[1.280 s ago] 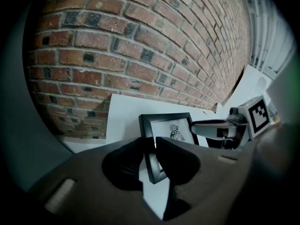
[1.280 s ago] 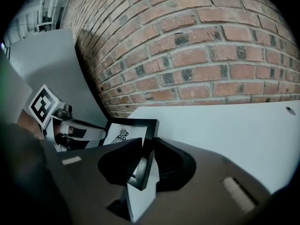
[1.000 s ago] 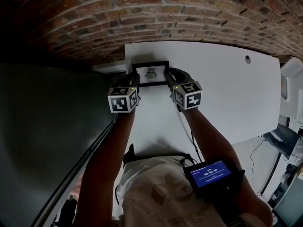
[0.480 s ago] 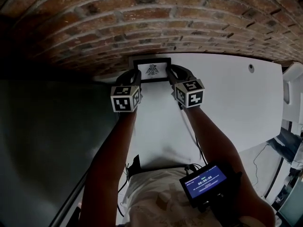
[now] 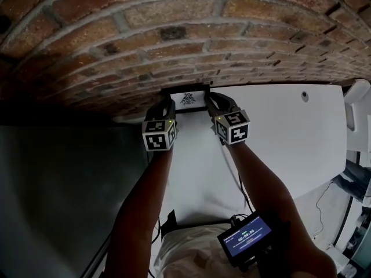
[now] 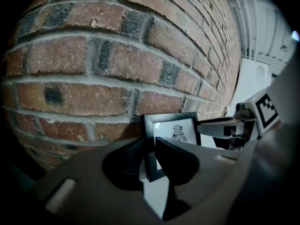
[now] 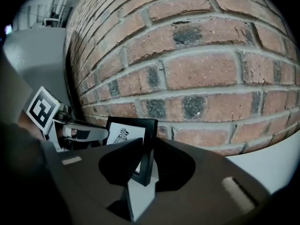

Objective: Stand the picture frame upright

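A small black picture frame [image 5: 186, 98] with a bird print stands upright on the white table [image 5: 278, 132], close against the brick wall [image 5: 174, 39]. My left gripper [image 5: 167, 105] is shut on the frame's left edge; in the left gripper view that edge [image 6: 149, 139] sits between the dark jaws. My right gripper [image 5: 210, 102] has the frame's right edge [image 7: 149, 149] between its jaws, which are closing on it with both pads against the edge. Each gripper view shows the other gripper across the frame, the right gripper [image 6: 225, 128] and the left gripper [image 7: 82, 134].
The brick wall runs along the table's far edge. A dark grey surface [image 5: 58, 190] lies left of the table. A small round hole [image 5: 304, 95] marks the table's right part. A device with a lit screen [image 5: 246, 236] hangs at the person's waist.
Both grippers have carried the frame away from me to the brick wall. The head camera has leaned in, so the wall fills more of the view.
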Tool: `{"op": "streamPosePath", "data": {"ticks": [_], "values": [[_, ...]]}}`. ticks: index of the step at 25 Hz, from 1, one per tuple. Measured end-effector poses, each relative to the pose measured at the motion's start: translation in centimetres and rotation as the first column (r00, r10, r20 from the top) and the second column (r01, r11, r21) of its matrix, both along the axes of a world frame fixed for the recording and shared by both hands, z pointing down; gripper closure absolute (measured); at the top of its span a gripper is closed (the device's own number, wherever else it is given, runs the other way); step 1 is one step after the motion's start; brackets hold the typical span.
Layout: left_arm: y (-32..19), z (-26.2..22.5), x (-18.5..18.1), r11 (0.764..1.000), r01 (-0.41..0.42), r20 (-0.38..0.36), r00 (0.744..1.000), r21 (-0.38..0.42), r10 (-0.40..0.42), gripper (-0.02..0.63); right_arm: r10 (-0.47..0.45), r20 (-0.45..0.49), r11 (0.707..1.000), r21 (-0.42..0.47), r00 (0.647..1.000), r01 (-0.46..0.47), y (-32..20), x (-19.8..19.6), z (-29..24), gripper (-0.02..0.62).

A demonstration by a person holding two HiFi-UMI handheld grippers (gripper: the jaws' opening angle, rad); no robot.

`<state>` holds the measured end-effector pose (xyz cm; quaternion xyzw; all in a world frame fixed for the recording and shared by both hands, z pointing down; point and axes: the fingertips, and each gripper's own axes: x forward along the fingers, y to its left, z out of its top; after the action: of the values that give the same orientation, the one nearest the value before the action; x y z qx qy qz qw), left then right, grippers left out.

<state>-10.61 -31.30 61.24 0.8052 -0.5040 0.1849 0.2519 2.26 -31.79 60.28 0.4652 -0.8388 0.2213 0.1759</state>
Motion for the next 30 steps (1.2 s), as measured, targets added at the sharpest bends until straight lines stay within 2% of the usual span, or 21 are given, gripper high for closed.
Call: {"op": "streamPosePath", "data": {"ticks": [10, 15, 22, 30], "values": [[-1.1, -0.1, 4.7, 0.999, -0.029, -0.037, 0.999, 0.019, 0.029, 0.528, 0.052, -0.005, 0.998, 0.036, 0.999, -0.052, -1.2, 4.8, 0.1, 0.515], [-1.2, 0.2, 6.4, 0.999, -0.039, -0.028, 0.999, 0.03, 0.04, 0.528, 0.068, -0.008, 0.996, 0.049, 0.998, -0.067, -1.7, 6.5, 0.2, 0.515], [-1.5, 0.3, 7.9, 0.998, -0.059, -0.028, 0.998, 0.038, 0.06, 0.527, 0.087, -0.021, 0.995, 0.048, 0.996, -0.086, -2.2, 8.1, 0.7, 0.515], [-1.7, 0.6, 8.0, 0.997, -0.077, -0.033, 0.996, 0.025, 0.078, 0.511, 0.081, -0.037, 0.996, 0.046, 0.996, -0.079, -2.6, 8.2, 0.8, 0.503]]}}
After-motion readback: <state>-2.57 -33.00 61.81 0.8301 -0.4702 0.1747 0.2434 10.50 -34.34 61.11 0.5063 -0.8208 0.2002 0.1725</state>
